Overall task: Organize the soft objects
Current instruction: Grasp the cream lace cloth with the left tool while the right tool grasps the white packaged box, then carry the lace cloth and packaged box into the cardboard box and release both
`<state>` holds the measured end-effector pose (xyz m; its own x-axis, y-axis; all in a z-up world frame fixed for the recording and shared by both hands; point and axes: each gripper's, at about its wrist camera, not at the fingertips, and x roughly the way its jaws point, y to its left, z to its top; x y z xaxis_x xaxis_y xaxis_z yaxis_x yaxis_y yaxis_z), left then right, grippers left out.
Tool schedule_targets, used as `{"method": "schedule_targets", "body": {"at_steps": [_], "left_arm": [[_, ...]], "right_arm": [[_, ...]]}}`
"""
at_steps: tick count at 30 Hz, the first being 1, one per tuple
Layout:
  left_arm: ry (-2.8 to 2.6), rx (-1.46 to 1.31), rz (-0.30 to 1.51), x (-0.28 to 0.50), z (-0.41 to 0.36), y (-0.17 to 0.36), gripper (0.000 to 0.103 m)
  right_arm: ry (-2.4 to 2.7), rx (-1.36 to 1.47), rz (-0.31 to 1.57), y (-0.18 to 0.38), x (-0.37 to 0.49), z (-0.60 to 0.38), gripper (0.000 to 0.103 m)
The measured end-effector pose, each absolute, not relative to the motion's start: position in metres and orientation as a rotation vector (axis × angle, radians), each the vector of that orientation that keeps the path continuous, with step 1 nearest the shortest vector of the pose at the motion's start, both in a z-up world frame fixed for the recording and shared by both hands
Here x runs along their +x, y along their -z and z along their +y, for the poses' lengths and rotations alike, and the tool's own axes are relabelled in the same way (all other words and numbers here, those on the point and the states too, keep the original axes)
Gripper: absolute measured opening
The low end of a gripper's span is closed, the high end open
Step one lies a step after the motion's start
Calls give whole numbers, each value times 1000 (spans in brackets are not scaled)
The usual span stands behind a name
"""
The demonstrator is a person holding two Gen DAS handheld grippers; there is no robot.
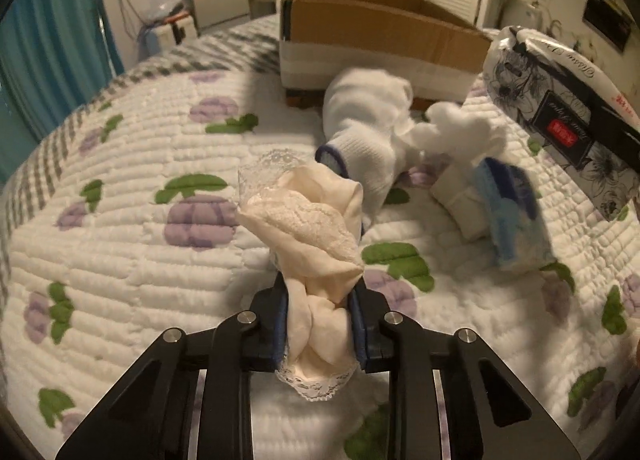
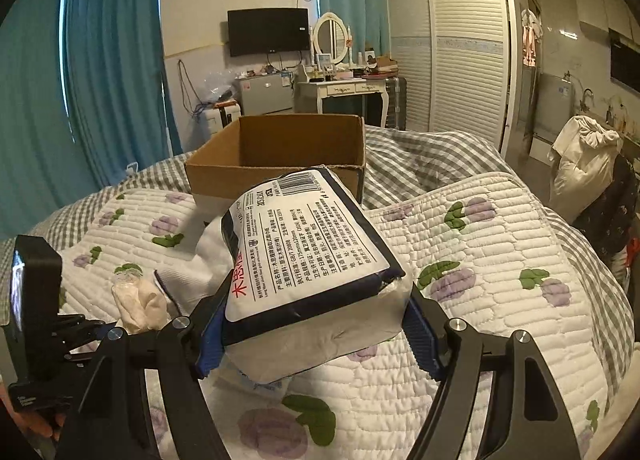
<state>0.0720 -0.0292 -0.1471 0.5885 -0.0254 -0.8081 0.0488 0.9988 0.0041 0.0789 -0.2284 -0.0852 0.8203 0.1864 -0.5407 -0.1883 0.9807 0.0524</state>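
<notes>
With the left gripper [image 1: 320, 324] clenched on the lace-trimmed cream cloth [image 1: 312, 236] and the right gripper [image 2: 316, 324] grasping the tissue pack [image 2: 308, 260], carry both clear over the cardboard box [image 2: 276, 156] rim before releasing.

Bunched cream lace garment [image 1: 316, 244], tissue pack [image 2: 316, 260]

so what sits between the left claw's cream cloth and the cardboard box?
A white sock lies on the quilt between the cream lace cloth and the cardboard box, shown in the left wrist view.
</notes>
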Motion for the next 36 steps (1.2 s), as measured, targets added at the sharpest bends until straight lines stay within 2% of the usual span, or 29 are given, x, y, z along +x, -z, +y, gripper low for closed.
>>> {"method": "schedule_targets", "body": {"at_steps": [10,21,28,36], "left_arm": [[85,29,771,45,-44,57,25],[94,39,618,118,-48,-25,25],[101,75,611,203,-61,-22,25],[129,148,691,276,-67,34,25]], "right_arm": [[-238,28,489,40,61,-240,74],[-303,17,391,-48,132,-232,74],[-314,30,441,-36,224,-214,74],[-315,85,557,36,314,-211,74]]}}
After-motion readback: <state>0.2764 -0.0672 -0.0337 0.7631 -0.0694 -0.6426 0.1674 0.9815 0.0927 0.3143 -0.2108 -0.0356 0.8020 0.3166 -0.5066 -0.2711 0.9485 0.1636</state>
